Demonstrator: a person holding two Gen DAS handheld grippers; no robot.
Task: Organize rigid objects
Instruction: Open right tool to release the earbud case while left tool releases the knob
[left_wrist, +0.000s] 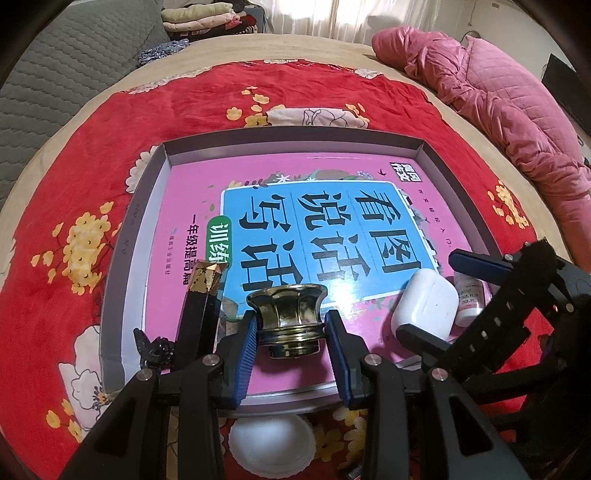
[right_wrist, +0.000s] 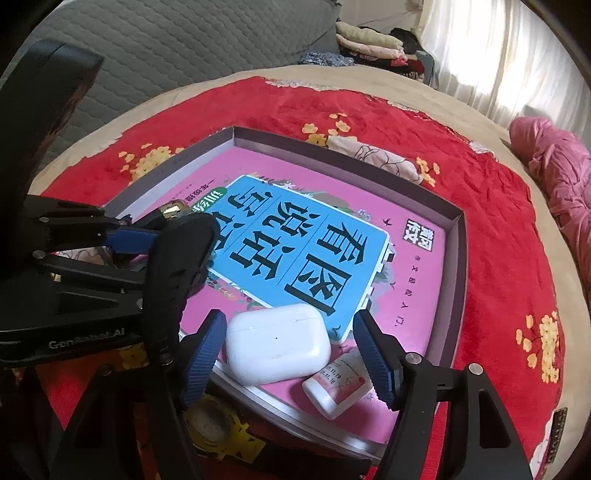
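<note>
A flared brass cap (left_wrist: 288, 302) stands on the pink book (left_wrist: 192, 206) inside the shallow grey box (left_wrist: 110, 280). My left gripper (left_wrist: 291, 319) is shut on the cap, one blue pad against each side of it. A white earbud case (right_wrist: 277, 343) lies on the book's near corner. My right gripper (right_wrist: 290, 319) is open around the case, with a clear gap on the case's right side. A small white and pink bottle (right_wrist: 338, 387) lies just right of the case. A black stick with a gold tip (left_wrist: 203, 306) lies left of the cap.
The box sits on a red floral blanket (left_wrist: 74, 166) over a bed. A black butterfly clip (left_wrist: 153, 349) lies at the box's near left corner, a white round lid (left_wrist: 271, 443) and a yellow watch (right_wrist: 218, 424) outside its near wall. A pink quilted jacket (left_wrist: 498, 96) lies far right.
</note>
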